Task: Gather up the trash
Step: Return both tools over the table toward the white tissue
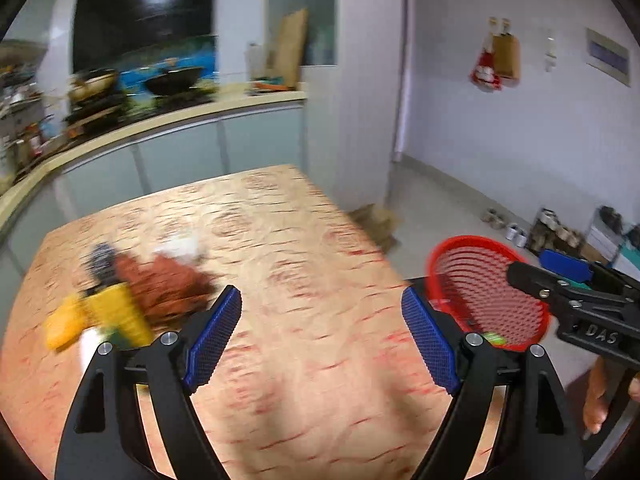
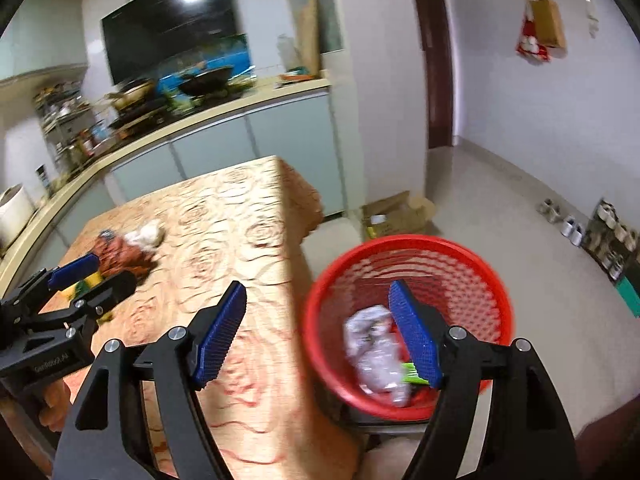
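Several pieces of trash lie at the table's left: a yellow packet (image 1: 116, 316), a brown-red wrapper (image 1: 168, 284) and a crumpled white tissue (image 1: 180, 246). My left gripper (image 1: 322, 300) stands open over the patterned tablecloth just right of them, with nothing between its blue pads. A red mesh basket (image 2: 400, 244) sits off the table's right edge and holds crumpled clear plastic (image 2: 376, 352) and a green scrap (image 2: 412, 372). My right gripper (image 2: 318, 292) hangs open between the table edge and the basket, its right finger over the basket and its jaws empty.
The table (image 1: 300, 220) is covered with an orange cloth. Behind it runs a kitchen counter (image 2: 240, 108) with woks on a stove. A cardboard box (image 2: 396, 210) lies on the floor beyond the basket. Shoes (image 2: 572, 228) line the right wall.
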The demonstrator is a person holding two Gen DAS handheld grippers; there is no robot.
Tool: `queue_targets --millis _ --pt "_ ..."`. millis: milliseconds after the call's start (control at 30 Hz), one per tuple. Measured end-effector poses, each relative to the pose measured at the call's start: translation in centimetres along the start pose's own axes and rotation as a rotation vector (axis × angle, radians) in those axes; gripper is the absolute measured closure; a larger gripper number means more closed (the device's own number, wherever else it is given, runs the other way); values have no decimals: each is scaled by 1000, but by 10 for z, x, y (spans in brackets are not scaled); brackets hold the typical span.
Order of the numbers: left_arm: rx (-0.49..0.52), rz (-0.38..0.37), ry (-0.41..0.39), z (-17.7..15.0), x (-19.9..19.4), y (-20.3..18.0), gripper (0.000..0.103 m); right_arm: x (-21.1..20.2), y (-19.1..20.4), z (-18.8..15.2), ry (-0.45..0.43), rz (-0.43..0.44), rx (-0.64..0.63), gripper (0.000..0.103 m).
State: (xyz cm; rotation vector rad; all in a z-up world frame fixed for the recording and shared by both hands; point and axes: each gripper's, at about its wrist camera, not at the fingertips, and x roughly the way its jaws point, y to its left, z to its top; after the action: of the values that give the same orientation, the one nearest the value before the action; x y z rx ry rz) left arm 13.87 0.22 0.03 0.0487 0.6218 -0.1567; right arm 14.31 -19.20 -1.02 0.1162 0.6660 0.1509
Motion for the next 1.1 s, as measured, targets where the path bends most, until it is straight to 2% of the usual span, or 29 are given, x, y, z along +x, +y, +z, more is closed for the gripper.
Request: queue_targets --millis 300,400,533,633,767,900,1100 --pt "-124 219 -9 -27 -34 100 23 9 59 -3 28 78 -84 32" --pt "-190 292 5 -38 -40 140 23 11 71 -2 27 94 -96 32" --pt "-196 351 51 -48 -37 164 23 15 86 -1 33 114 -116 32" --pt "-199 344 75 -52 -32 171 23 20 97 -1 45 127 -131 32" --pt "-195 289 114 -52 -15 174 23 24 105 0 52 139 -144 32" --pt "-175 322 158 -52 5 174 23 25 111 2 52 143 -159 32" --pt "-201 276 166 -51 16 180 24 30 117 1 63 147 -169 32"
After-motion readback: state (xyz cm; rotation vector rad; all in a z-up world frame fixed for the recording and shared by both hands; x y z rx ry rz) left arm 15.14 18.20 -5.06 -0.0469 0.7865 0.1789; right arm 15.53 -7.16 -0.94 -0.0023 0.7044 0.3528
